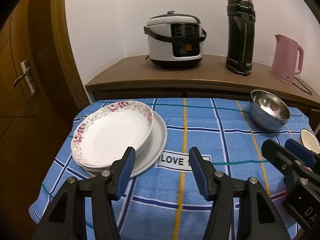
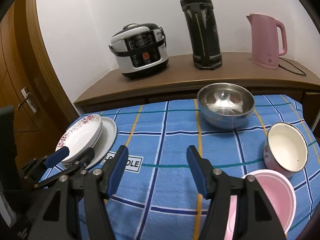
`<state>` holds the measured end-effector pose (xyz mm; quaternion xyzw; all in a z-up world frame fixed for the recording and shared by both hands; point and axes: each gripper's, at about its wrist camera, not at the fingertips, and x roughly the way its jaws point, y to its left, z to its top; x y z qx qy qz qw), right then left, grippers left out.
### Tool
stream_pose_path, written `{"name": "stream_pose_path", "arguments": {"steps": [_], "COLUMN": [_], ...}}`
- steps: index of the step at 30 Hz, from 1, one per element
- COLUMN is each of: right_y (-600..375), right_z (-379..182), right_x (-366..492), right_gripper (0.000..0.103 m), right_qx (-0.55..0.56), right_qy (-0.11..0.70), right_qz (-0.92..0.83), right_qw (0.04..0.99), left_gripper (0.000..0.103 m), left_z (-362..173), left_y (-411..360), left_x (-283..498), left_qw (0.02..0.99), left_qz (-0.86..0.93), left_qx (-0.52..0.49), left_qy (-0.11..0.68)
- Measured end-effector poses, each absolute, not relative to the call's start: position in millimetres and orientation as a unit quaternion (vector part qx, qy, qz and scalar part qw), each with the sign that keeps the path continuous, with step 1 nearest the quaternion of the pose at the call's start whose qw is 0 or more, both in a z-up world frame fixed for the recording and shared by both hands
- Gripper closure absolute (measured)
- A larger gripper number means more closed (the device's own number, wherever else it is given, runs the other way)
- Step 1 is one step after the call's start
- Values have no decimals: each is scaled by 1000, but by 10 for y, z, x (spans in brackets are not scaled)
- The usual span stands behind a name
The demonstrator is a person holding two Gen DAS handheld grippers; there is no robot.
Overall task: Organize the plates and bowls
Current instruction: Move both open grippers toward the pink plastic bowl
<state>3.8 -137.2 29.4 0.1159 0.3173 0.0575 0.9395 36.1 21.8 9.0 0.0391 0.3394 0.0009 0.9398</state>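
A floral-rimmed deep plate (image 1: 112,132) sits stacked on other plates, the lowest a plain white plate (image 1: 158,140), at the table's left; the stack also shows in the right wrist view (image 2: 80,138). A steel bowl (image 2: 225,105) stands at the back right, a white enamel bowl (image 2: 287,148) tilts on its side at the right, and a pink bowl (image 2: 274,196) lies near the front right. My left gripper (image 1: 161,159) is open and empty just right of the plate stack. My right gripper (image 2: 157,157) is open and empty over the cloth's middle.
A blue checked cloth (image 2: 172,132) covers the table. Behind it a wooden sideboard (image 1: 128,72) holds a rice cooker (image 1: 175,40), a black thermos (image 1: 241,36) and a pink kettle (image 1: 287,59). A wooden door (image 1: 22,76) is at the left.
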Motion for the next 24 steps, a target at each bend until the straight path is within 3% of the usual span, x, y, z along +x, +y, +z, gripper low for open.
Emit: {"name": "stream_pose_path", "arguments": {"steps": [24], "right_y": [-2277], "right_z": [352], "right_x": [-443], "right_gripper": [43], "right_qx": [130], "right_qy": [303], "right_qz": [-24], "right_qw": [944], "left_gripper": [45], "left_z": [93], "left_y": [-542], "left_x": [205], "left_qw": [932], "left_qz": [-100], "left_qx": [49], "left_qy": [346]}}
